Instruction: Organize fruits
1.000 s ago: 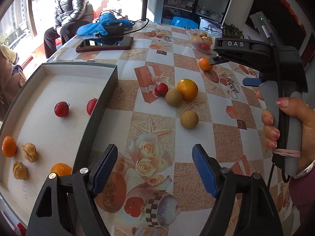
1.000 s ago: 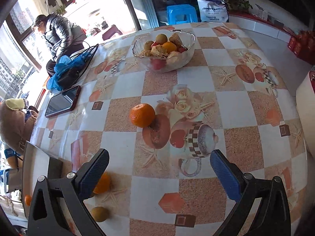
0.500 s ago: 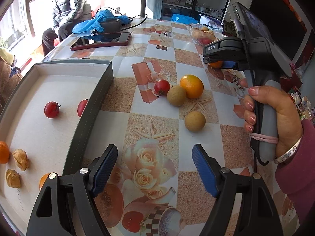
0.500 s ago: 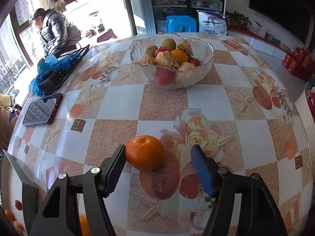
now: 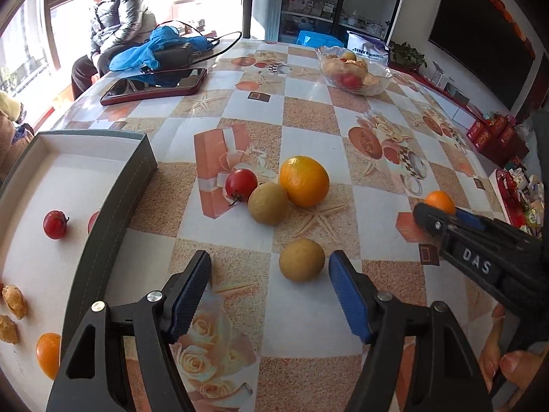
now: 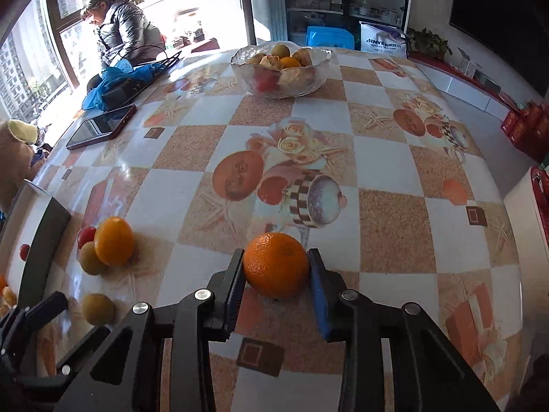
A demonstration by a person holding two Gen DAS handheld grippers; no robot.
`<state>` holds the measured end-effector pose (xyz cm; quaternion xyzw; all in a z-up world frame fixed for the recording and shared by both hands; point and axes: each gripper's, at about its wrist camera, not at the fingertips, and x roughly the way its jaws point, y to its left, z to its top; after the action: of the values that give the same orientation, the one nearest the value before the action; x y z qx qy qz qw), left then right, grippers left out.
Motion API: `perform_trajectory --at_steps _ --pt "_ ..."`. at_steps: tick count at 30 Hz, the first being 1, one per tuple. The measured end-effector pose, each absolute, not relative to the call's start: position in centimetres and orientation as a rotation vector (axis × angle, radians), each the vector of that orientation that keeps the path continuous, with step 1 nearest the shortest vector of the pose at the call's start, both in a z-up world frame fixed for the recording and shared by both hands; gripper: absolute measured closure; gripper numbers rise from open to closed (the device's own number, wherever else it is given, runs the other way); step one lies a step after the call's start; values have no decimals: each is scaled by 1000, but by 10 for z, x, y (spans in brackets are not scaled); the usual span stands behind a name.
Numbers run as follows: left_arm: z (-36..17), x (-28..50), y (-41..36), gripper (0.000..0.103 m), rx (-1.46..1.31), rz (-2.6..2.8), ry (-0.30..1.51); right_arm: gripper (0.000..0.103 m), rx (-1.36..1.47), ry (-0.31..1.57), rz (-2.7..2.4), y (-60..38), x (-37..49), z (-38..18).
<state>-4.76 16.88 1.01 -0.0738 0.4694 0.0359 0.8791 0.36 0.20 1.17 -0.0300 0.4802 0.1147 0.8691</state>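
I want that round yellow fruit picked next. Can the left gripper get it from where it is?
Probably yes. The round yellow fruit lies alone on the tablecloth, right ahead of the left gripper. Its jaws, just closing, still stand wider than the fruit, with nothing between.

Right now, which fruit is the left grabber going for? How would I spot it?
Find the grey tray at the table's left edge, then the little heap of three fruits beside it. Nearer than that heap, one round yellow-brown fruit sits alone between the left gripper's open blue fingers. It touches nothing; the heap's matching fruit leans on an orange.
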Motion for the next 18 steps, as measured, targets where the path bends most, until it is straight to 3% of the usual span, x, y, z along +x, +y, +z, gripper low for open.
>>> perform_trajectory --at_steps 2,3,18 --pt "10 -42 165 54 -143 91 980 67 -51 1001 234 -8 -10 12" --pt "10 -41 164 75 -151 84 981 67 -46 999 230 -12 -16 12" --pt "6 -148 166 75 -78 82 901 66 -131 944 281 -8 -113 9"
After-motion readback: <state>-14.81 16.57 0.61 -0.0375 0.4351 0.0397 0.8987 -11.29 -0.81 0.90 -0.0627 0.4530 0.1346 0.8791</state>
